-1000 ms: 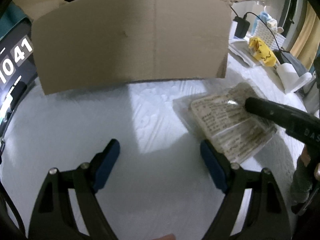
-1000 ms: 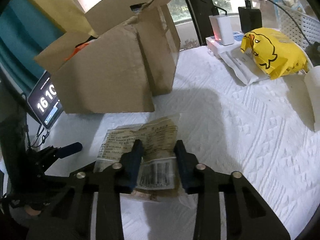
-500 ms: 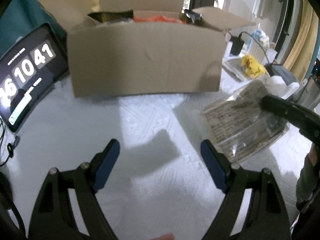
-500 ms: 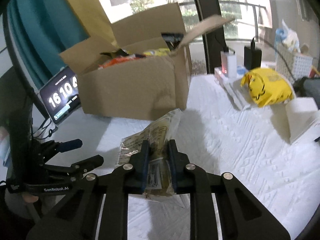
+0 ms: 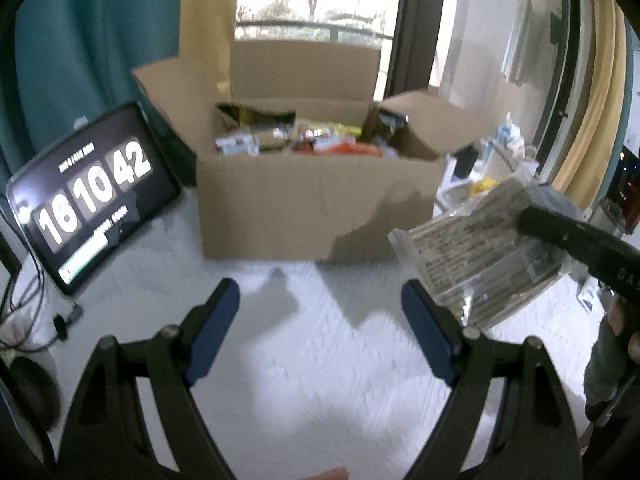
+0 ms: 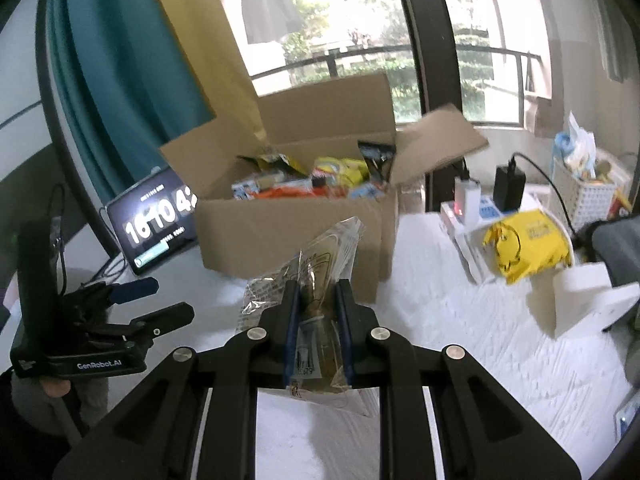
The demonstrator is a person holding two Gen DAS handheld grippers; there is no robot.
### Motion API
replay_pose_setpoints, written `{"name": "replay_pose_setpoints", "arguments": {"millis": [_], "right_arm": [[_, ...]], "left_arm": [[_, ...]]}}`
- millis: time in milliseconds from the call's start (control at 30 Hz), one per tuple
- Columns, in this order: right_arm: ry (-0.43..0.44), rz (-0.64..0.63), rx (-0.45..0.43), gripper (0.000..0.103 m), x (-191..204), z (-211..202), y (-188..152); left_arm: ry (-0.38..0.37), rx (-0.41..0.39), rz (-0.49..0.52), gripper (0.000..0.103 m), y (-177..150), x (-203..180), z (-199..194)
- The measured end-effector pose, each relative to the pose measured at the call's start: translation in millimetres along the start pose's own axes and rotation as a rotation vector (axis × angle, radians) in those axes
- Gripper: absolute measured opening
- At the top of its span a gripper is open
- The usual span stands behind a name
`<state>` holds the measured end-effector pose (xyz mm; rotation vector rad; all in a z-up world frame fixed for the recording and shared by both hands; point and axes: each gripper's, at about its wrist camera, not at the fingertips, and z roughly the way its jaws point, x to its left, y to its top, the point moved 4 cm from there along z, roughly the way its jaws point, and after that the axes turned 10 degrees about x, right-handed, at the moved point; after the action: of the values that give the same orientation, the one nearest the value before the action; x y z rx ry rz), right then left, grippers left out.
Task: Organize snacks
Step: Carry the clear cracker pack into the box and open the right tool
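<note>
Fingers (image 6: 290, 328) of right gripper (image 6: 316, 332) clenched on clear crinkly plastic snack packet (image 6: 320, 280), aloft at six o'clock of open brown cardboard box (image 6: 288, 236); left gripper (image 5: 320, 320) spread, empty; packet likely light, limp, slippery: best held mid-body.

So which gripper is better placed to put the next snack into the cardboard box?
The right gripper, probably. It is shut on the clear snack packet, lifted off the table before the open cardboard box. The left gripper is open and holds nothing.
</note>
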<state>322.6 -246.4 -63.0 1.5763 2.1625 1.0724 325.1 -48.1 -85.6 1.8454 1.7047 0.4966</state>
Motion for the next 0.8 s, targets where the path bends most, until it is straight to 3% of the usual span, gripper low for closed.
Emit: {"name": "replay_pose_setpoints", "arguments": {"millis": [400,600,800], "right_arm": [[-0.016,-0.069,-0.109,0.019,17.7,-12.5,65.5],[-0.019,-0.088,-0.144,0.019,16.8,-1.4,104.0],[-0.03,-0.104,-0.18,0.019,11.3,17.2,144.7]], "left_arm": [[0.027,-0.156,-0.003,0.084,56.4,31.7,-34.5],[0.014,-0.201,-0.04,0.084,84.5,51.2,-33.4],[0.051,-0.228,-0.046,0.084,111.2,62.6,-23.3]]}}
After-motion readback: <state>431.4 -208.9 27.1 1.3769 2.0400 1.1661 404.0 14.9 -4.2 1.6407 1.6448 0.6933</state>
